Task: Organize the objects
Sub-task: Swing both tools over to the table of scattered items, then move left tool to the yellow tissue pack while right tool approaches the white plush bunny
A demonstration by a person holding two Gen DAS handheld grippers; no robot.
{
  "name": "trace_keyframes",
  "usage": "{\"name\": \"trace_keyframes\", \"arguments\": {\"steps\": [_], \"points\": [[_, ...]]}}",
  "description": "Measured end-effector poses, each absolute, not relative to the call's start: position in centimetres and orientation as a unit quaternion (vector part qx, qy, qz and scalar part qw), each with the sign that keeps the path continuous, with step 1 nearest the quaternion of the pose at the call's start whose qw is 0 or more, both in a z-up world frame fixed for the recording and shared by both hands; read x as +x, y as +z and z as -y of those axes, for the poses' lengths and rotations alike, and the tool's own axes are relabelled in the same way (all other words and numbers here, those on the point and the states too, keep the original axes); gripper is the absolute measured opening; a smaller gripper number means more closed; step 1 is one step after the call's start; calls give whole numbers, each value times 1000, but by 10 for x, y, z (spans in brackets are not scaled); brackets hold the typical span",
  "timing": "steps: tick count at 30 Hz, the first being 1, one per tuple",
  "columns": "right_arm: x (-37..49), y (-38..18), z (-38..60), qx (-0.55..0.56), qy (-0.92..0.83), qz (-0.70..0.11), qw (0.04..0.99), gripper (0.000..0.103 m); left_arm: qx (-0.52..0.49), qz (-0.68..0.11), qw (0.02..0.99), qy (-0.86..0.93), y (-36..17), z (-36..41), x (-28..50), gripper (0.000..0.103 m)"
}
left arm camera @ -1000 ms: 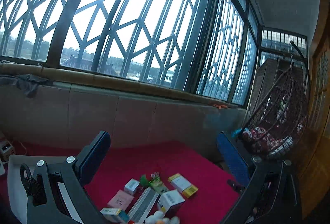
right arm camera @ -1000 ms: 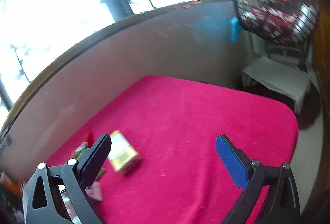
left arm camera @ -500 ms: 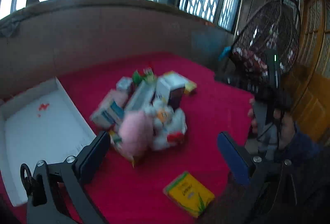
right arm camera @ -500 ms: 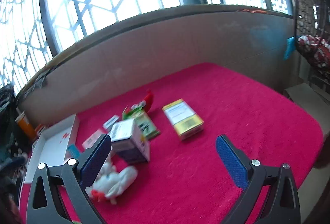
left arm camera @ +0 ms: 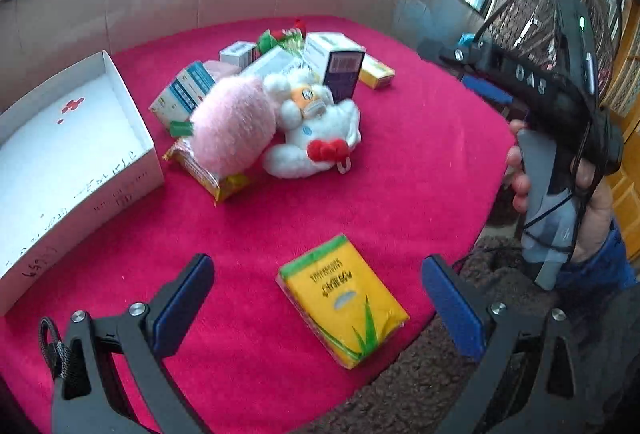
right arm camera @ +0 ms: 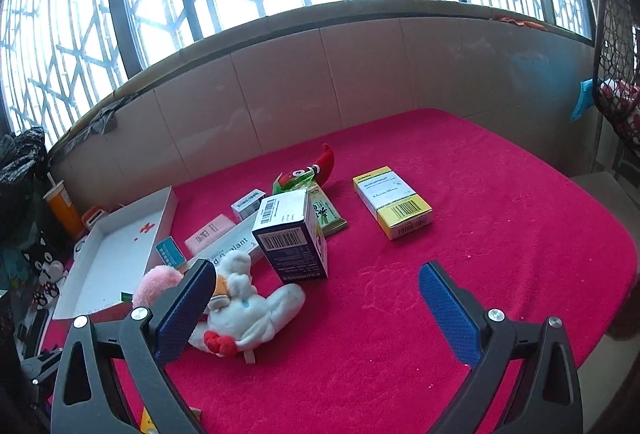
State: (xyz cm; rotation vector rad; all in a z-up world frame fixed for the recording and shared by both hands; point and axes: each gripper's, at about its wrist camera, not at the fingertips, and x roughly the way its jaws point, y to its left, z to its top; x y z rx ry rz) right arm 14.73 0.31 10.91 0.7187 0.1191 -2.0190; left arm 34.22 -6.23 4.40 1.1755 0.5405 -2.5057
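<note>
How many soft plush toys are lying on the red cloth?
2. The fluffy pink plush toy lies near the white cardboard box; the white plush toy with a red bow touches its right side. Others may be hidden.

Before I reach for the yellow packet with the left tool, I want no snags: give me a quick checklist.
1. Left tool open and empty: ok.
2. Yellow packet lies flat, apart from the pile, between the fingers' line: ok.
3. White box open, inside bare: ok.
4. Right tool open, holding nothing: ok.
5. Packet sits near the red cloth's front edge, so it could slide off: not ok.
6. Packet's firmness: cannot tell.
</note>
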Motion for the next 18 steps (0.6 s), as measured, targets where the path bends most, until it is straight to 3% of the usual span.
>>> {"name": "trace_keyframes", "arguments": {"steps": [8, 18], "points": [[151, 97, 22, 297, -820, -108, 476, 103, 478, -175, 153, -847, 24, 48, 324, 99], [169, 68, 65, 309, -776, -193, 515, 103, 478, -243, 203, -819, 15, 81, 351, 99]]}}
